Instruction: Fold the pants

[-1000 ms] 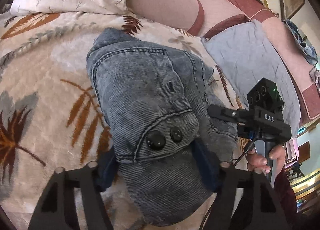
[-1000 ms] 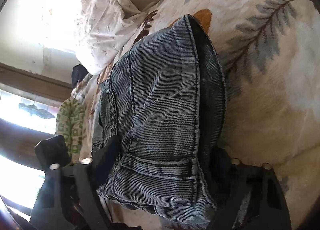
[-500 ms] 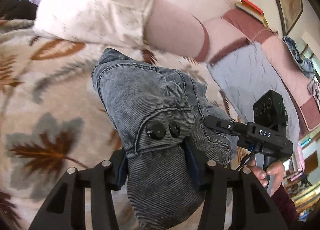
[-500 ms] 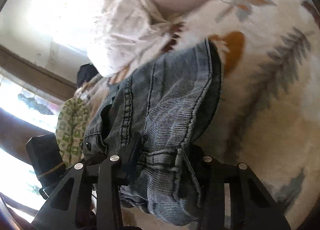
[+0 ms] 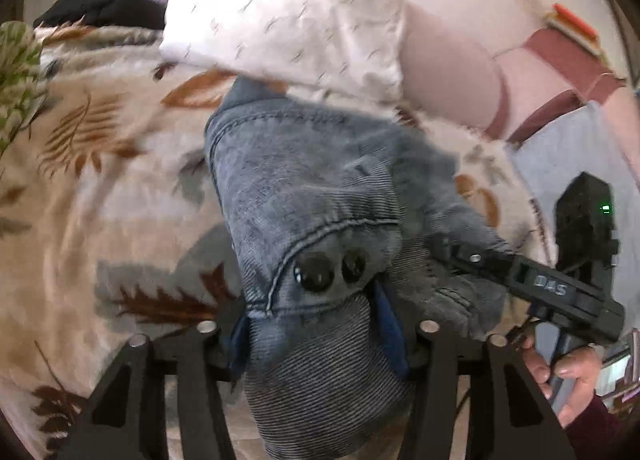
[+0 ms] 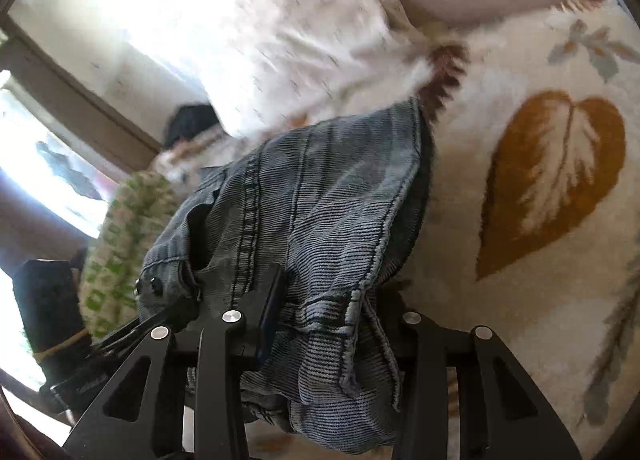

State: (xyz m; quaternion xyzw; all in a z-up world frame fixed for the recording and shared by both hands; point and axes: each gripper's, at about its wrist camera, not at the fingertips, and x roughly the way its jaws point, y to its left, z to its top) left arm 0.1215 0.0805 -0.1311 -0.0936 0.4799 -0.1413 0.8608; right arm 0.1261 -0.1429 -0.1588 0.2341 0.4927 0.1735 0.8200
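Grey-blue denim pants (image 5: 304, 187) hang bunched above a leaf-patterned blanket (image 5: 100, 187). My left gripper (image 5: 316, 324) is shut on the waistband just below two black buttons (image 5: 328, 272). My right gripper (image 6: 320, 324) is shut on the waistband at a belt loop, and the pants (image 6: 328, 195) drape away from it toward the blanket (image 6: 552, 179). The right gripper also shows in the left wrist view (image 5: 452, 252), at the right, with a hand on its handle. The pant legs are folded under and mostly hidden.
A white patterned pillow (image 5: 296, 7) lies at the head of the bed beside a pink pillow (image 5: 452, 71). A grey quilted cloth (image 5: 576, 163) lies to the right. A green-and-white cloth (image 6: 124, 236) and a dark garment (image 6: 188, 123) lie to the left near a bright window.
Both grippers have closed tighter on the waistband and lifted the pants up and toward the pillows. The denim has bunched narrower and the view has swung toward the head of the bed.
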